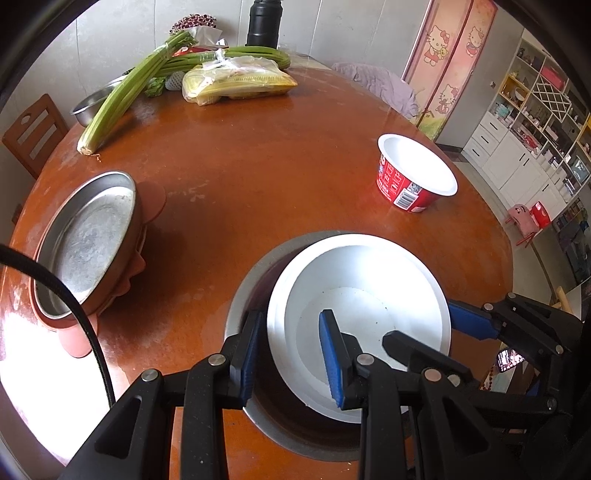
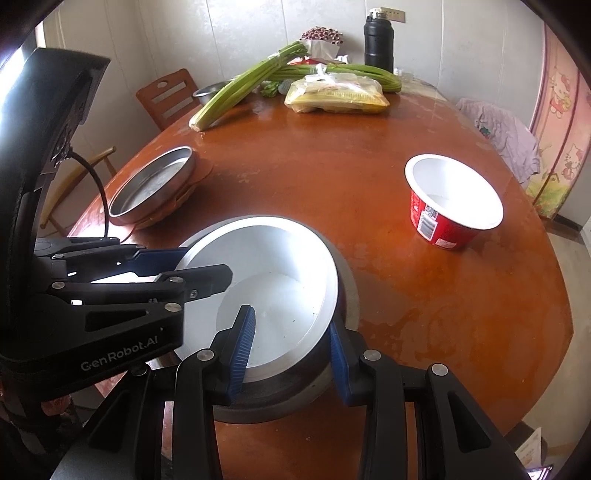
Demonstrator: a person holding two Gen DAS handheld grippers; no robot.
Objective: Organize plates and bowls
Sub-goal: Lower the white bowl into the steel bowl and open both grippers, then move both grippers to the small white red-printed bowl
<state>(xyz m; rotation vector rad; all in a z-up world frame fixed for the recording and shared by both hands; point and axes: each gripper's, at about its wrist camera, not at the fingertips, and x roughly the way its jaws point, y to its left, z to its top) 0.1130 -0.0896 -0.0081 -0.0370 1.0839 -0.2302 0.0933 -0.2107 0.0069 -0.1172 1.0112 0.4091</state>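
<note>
two grippers on one bowl

both the left gripper (image 1: 291, 354) and right gripper (image 2: 291, 350) have jaws clenched on opposite rims of the white bowl (image 1: 365, 306), nested in a steel bowl (image 1: 240, 306) at 6 o'clock on the table (image 1: 277, 166). nesting looks done; next, release, then fetch the red bowl (image 1: 415, 173) at 2 o'clock.

The steel bowl (image 1: 236, 317) is mostly covered by the white bowl (image 1: 369, 280) sitting in it, and its near rim is hidden behind the left tool (image 1: 291, 354) and the right tool (image 2: 291, 350), so its inside barely shows. Under the metal pan (image 1: 88, 240) only scraps of a pink mat (image 1: 155, 199) peek out. The shelf (image 1: 532, 107) holds items too small to tell, and the black flask (image 1: 264, 22) is cut off at the top edge
</note>
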